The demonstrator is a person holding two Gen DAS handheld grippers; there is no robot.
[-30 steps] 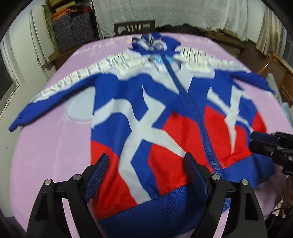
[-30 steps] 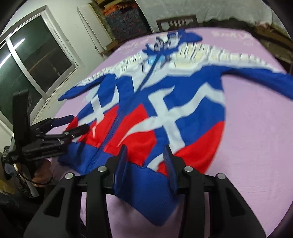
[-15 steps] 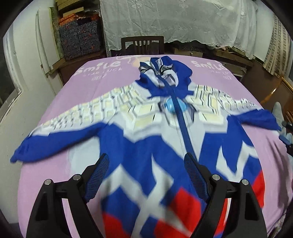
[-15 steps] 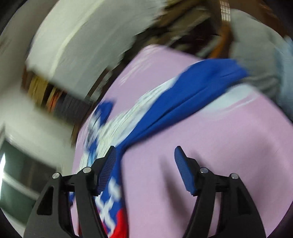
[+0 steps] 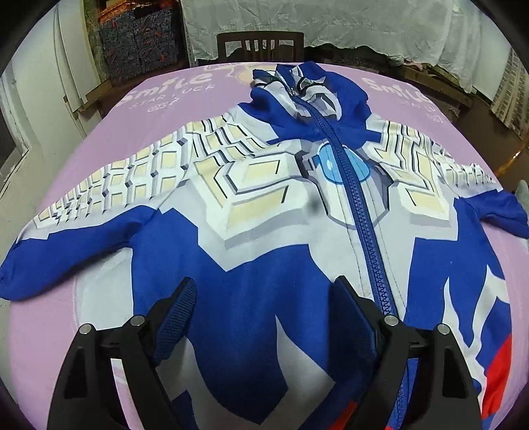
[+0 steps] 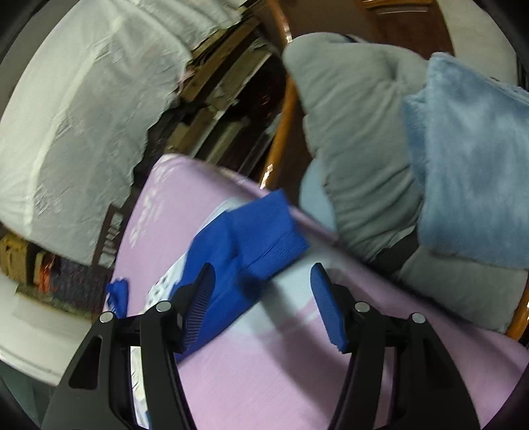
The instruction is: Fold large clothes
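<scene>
A blue, white and red zip-up hooded jacket lies flat, front up, on a pink sheet, sleeves spread to both sides. My left gripper is open and empty, just above the jacket's middle, left of the zipper. In the right wrist view, my right gripper is open and empty over the blue cuff of the right sleeve, near the pink sheet's edge. That view is blurred.
A dark wooden chair stands behind the far edge, with a white cloth hanging behind it. Patterned boxes are stacked at the back left. Grey and light blue cushions lie beside the right edge.
My left gripper moved forward from the jacket's hem to above its middle. My right gripper opened, left the hem and swung right to the right sleeve's cuff.
</scene>
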